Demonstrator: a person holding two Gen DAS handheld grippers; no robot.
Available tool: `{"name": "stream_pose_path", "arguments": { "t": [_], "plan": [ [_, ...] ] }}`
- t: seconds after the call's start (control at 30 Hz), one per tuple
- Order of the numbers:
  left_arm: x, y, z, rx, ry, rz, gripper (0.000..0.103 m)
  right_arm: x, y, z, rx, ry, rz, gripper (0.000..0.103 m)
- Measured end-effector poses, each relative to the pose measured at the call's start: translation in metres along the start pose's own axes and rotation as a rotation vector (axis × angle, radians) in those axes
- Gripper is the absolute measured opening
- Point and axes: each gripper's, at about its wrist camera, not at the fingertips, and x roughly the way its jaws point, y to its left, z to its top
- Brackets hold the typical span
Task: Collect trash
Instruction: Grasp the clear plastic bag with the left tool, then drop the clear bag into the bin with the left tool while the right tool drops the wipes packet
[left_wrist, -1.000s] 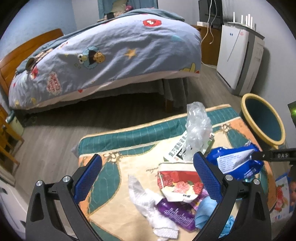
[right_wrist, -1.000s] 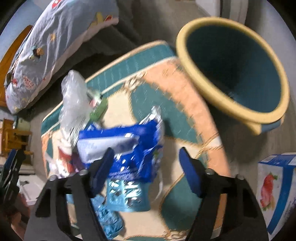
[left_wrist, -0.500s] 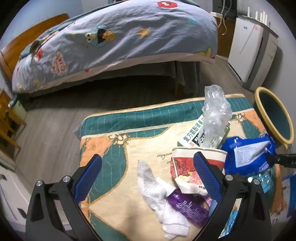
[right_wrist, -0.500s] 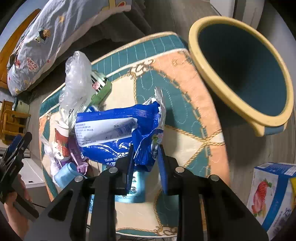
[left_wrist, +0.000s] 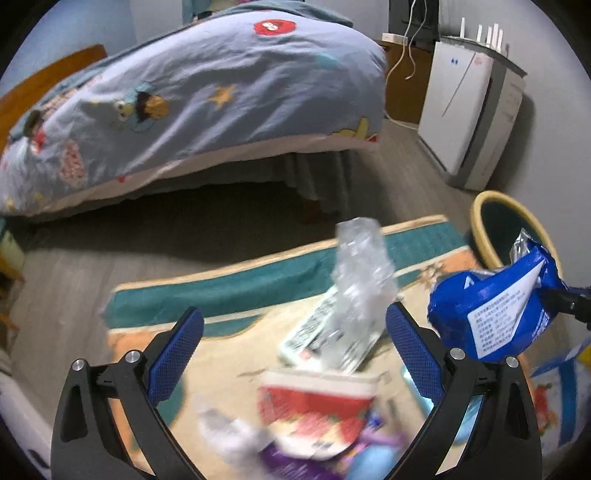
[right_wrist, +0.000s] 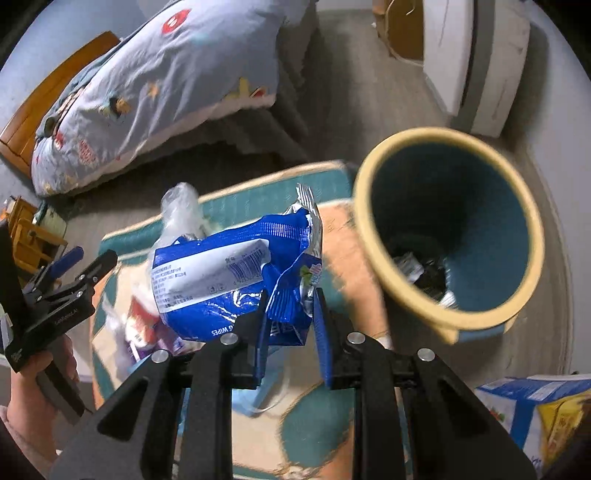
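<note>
Bed (left_wrist: 192, 110) covered by blue cartoon-print duvet (right_wrist: 166, 85); wooden headboard (left_wrist: 44, 81) seen at left end. Grey wood-look floor (left_wrist: 66, 280) laid throughout. Teal-and-peach quilted mat (left_wrist: 240, 291) spread on low surface in front of bed. White appliance (left_wrist: 465, 114) stood against wall, right of bed; white cable (left_wrist: 400, 62) hung beside it. Printed carton (right_wrist: 532, 406) with strawberry picture located at lower right. Wooden chair (right_wrist: 31, 236) visible at left edge.

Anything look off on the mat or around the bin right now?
Litter is heaped on the mat: a crushed red paper cup, a clear plastic bag. The right gripper holds a torn blue wipes packet beside the bin.
</note>
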Motion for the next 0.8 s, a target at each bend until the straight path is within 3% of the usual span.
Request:
{"name": "stream_pose_path", "arguments": {
  "t": [0.23,0.43,0.57,0.8],
  "plan": [
    [0.036,-0.03,0.007,0.086,0.036,-0.009,0.093,0.0,-0.039,0.015,0.086,-0.03,-0.019,0.021],
    [0.06,-0.052,0.008,0.151,0.083,-0.023,0.067,0.001,-0.05,0.023,0.093,-0.04,-0.018,0.021],
    [0.068,-0.059,0.003,0.183,0.116,-0.011,0.032,0.0,-0.054,0.022,0.094,-0.038,-0.021,0.021],
    [0.036,-0.059,0.013,0.176,0.01,0.011,0.027,-0.009,-0.063,0.021,0.12,-0.062,-0.013,0.021]
  ]
}}
